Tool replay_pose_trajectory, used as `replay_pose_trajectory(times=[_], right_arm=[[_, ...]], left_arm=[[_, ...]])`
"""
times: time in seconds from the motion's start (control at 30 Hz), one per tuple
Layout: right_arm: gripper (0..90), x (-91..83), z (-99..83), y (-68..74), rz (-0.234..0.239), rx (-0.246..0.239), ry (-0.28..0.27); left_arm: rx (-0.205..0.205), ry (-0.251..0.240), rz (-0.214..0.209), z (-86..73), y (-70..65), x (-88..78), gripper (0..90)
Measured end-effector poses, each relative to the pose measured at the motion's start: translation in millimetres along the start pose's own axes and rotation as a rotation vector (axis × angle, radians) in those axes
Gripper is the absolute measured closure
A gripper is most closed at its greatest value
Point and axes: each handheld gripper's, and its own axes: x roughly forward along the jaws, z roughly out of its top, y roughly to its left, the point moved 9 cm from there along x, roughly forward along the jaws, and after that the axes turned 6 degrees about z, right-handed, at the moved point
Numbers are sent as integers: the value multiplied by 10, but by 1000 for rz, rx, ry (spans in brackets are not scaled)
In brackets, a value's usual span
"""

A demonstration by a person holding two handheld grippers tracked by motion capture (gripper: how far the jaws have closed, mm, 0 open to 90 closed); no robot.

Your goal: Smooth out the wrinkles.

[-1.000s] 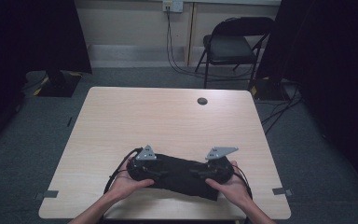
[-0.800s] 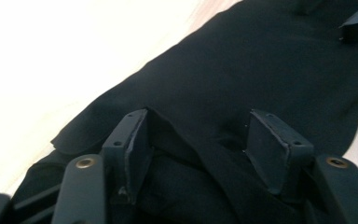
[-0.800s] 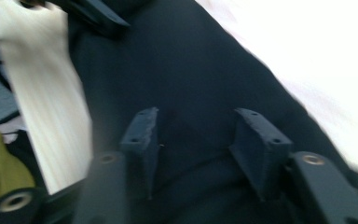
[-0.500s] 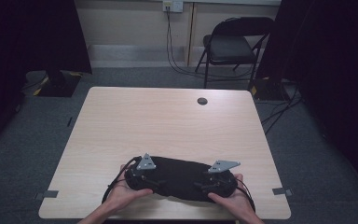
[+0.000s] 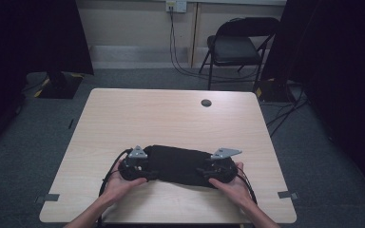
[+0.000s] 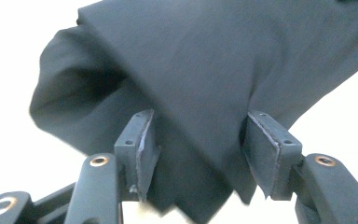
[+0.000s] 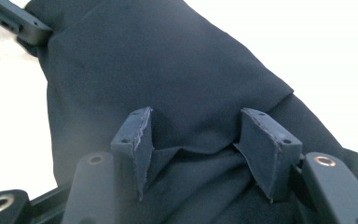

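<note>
A black cloth (image 5: 178, 164) lies folded in a long band on the wooden table (image 5: 161, 118), near its front edge. My left gripper (image 5: 148, 169) is at the cloth's left end and my right gripper (image 5: 205, 172) at its right end, each held in a hand. In the left gripper view the cloth (image 6: 205, 60) fills the gap of the left gripper (image 6: 198, 149); its jaws stand apart and have just been closing. In the right gripper view the right gripper (image 7: 193, 144) stands wide over a cloth (image 7: 144, 60) fold, its jaws having just been opening.
A round cable hole (image 5: 206, 102) sits at the table's far side. A black folding chair (image 5: 237, 47) and floor cables stand beyond the table. Dark curtains flank the room. A jaw of the left gripper (image 7: 14, 18) shows at the cloth's far end.
Both hands dipped toward the front edge, then came back. The left gripper ended a little further left, and the cloth now lies stretched longer between the two grippers.
</note>
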Motion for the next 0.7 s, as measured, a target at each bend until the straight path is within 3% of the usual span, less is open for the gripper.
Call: replay_pose_trajectory(times=[0.03,0.17,0.33,0.43,0.53,0.6,0.7], right_arm=[[440,-6,1,-5,6,-4,-3],[442,33,32,-61,18,-6,-7],[445,135,121,-186,5,-25,-16],[445,171,157,-239,-7,-16,-31],[426,151,191,-261,3,-7,-40],[353,69,252,-292,-32,27,-50],[318,-145,385,-283,-31,52,-119]], left_arm=[[-3,-8,-4,2,6,-32,448],[36,-16,47,69,19,-37,447],[50,11,105,76,104,172,476],[63,9,91,86,96,198,511],[23,-23,76,155,107,153,491],[-6,-65,59,237,94,65,444],[-16,-99,43,314,68,-90,364]])
